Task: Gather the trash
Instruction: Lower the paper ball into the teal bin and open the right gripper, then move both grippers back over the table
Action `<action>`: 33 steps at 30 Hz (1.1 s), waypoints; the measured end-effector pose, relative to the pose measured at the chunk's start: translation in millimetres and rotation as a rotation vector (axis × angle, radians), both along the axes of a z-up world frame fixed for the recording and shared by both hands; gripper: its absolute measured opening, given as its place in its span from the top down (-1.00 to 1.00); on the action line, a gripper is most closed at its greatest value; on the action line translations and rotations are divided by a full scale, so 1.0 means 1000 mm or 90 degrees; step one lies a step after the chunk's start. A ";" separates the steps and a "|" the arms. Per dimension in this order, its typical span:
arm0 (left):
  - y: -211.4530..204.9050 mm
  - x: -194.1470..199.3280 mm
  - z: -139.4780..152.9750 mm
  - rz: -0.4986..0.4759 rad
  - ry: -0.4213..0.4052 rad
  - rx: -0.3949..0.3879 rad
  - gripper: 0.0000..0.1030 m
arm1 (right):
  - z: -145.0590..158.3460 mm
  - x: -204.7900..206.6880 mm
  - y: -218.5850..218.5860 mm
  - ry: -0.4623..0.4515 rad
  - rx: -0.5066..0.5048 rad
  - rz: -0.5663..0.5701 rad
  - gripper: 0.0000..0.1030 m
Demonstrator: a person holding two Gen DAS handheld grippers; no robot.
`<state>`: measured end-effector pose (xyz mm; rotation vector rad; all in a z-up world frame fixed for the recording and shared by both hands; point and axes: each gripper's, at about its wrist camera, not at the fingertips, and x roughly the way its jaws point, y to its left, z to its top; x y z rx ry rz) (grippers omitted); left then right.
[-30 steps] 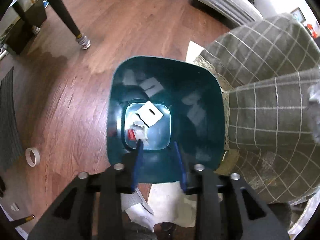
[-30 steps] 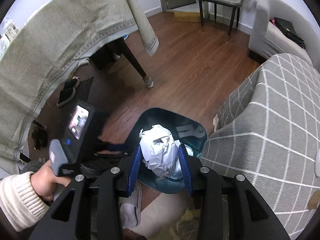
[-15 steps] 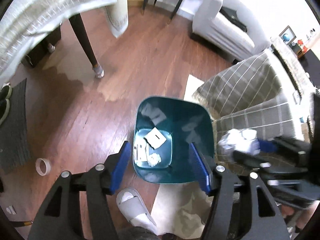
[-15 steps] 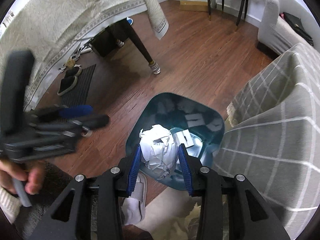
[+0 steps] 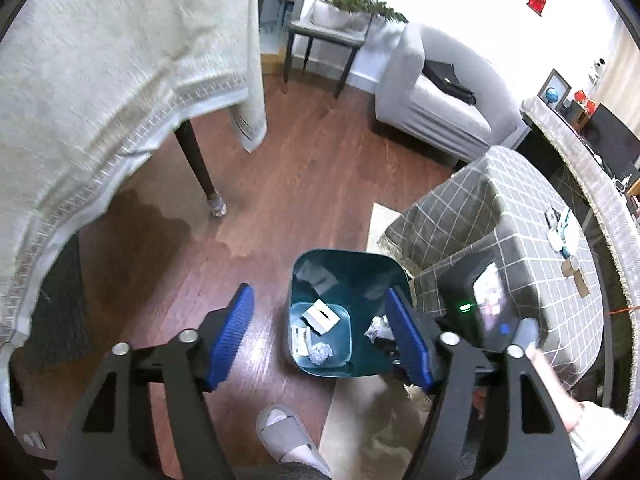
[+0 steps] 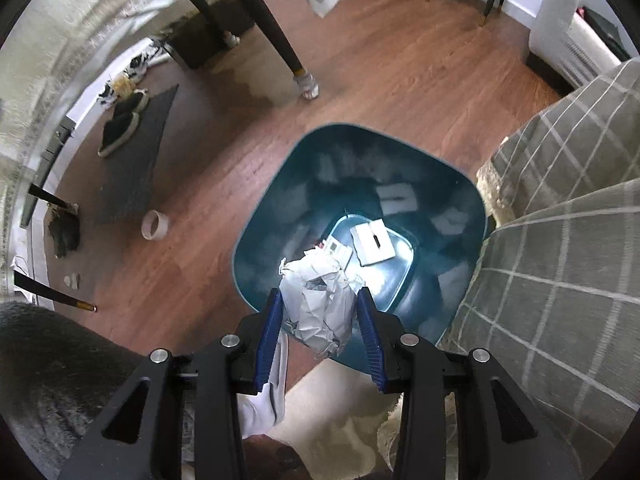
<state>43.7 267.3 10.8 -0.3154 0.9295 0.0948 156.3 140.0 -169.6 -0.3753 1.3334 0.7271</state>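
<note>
Right hand-held gripper (image 6: 320, 320): blue pads pinching a crumpled paper ball (image 6: 318, 308) on both sides, hanging right over the near rim of the trash bin (image 6: 256, 236). From the left wrist cam you only catch a bit of that ball (image 5: 378, 327) poking out behind the left gripper's pad.

Left hand-held gripper (image 5: 320, 336): fingers spread wide, nothing between them, up high looking down on the bin (image 5: 298, 280).

Bin: teal, rounded-square, glossy inside so the walls throw reflections. At the bottom there's a flat white box with a slot (image 6: 374, 242), some printed packaging (image 5: 300, 336) and a smaller paper wad (image 5: 321, 353).

Floor: reddish-brown wood planks (image 6: 380, 80), a bit shiny. Bin stands on it, right next to a pale rug (image 5: 360, 412).

Floor clutter: roll of tape (image 6: 154, 226) left of the bin, well apart from it. Dark mat (image 6: 132, 160) with dark shoes (image 6: 120, 128) on its far end. Small white scrap (image 6: 73, 279) near the left edge.

Furniture: grey checked cover (image 6: 560, 260) draped over something just right of the bin. Desk with a cream, lace-edged tablecloth (image 5: 100, 100) hanging down on the left, dark leg (image 5: 198, 168) showing. Light sofa (image 5: 432, 96) at the back with a black bag (image 5: 448, 80) on it, small side table (image 5: 328, 36) carrying a plant beside it.

Feet: grey slipper (image 5: 286, 432) right below the bin.
</note>
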 end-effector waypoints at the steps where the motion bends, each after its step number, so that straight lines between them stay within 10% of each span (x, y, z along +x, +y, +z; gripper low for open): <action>1: 0.001 -0.003 0.006 0.002 -0.004 0.005 -0.25 | -0.006 0.000 0.000 0.002 -0.007 -0.002 0.24; 7: 0.009 -0.022 0.027 0.002 -0.026 -0.004 0.00 | -0.018 0.004 -0.005 0.006 -0.008 -0.034 -0.11; 17: 0.018 -0.048 0.055 0.022 -0.054 -0.014 0.03 | 0.014 -0.007 0.004 -0.042 0.008 -0.010 -0.13; 33: -0.017 -0.071 0.089 -0.008 -0.092 -0.004 -0.34 | 0.148 -0.027 -0.038 -0.170 0.130 -0.038 -0.13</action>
